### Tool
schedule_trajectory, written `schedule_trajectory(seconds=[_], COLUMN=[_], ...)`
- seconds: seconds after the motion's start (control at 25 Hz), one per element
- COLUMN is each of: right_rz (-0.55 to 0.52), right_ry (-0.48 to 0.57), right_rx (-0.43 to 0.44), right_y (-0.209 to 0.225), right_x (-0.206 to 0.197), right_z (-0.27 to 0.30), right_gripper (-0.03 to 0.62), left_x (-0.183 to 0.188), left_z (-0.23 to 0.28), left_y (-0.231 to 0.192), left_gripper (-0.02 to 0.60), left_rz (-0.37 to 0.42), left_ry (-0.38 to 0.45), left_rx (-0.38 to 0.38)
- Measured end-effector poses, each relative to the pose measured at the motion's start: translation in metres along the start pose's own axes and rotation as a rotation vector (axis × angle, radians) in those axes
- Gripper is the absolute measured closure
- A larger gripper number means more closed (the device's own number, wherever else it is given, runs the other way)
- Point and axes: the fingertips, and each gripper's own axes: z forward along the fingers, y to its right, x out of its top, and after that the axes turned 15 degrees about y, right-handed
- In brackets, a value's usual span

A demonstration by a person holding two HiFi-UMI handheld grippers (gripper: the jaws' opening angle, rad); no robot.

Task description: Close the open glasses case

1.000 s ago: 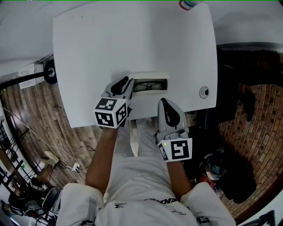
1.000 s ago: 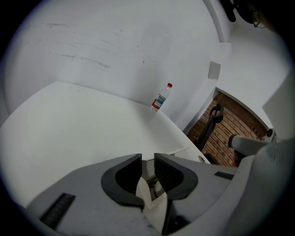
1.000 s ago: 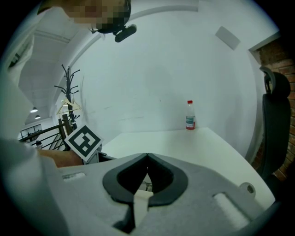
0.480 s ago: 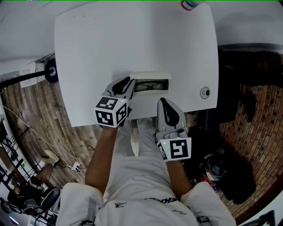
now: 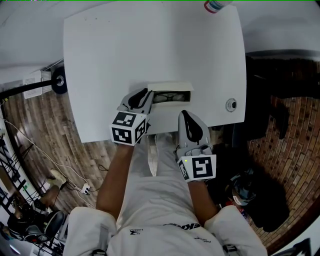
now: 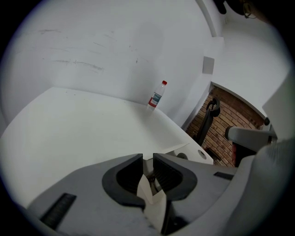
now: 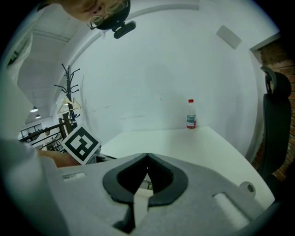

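White table fills most of the head view. Against a second ago, it has slid slightly toward 3 o'clock in that view.

The left hand-held gripper has crept the same way with it. Its jaws are drawn to a narrow slit, pinching the 9 o'clock end of the glasses case. The left gripper view shows that slit with something dark in it.

The right hand-held gripper sits where it was, at 5 o'clock from the case, over the table's near edge. Its jaws are pressed together on nothing.

The case lies near the table's 6 o'clock edge and has not shifted on the table. Its lid is still raised on the far side, and the spectacles show in the opening, which looks a touch slimmer than before.

A round grommet sits at 3 o'clock from the case, well apart. A plastic bottle stands upright at the table's far 1 o'clock edge.
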Motion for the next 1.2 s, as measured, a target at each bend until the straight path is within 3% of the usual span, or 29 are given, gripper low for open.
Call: schedule_trajectory(seconds=[0.56,0.84,1.2], right_rz=[-0.008,-0.01,-0.014], right_ry=[-0.003,-0.003,-0.009], right_rx=[-0.001,-0.005,-0.019], right_y=[-0.007,-0.009,-0.005], right_x=[0.0,0.0,-0.003], right_z=[-0.004,-0.011,-0.018], right_gripper=[0.594,0.594,0.594], left_x=[-0.01,-0.018,-0.024], left_z=[-0.011,-0.018,-0.021], left_y=[0.004,0.008,0.012], left_gripper=[0.517,0.517,0.517], left_rz=[0.011,-0.052,-0.03], left_ry=[0.005,0.023,0.022], left_rx=[-0.012,0.008,-0.002])
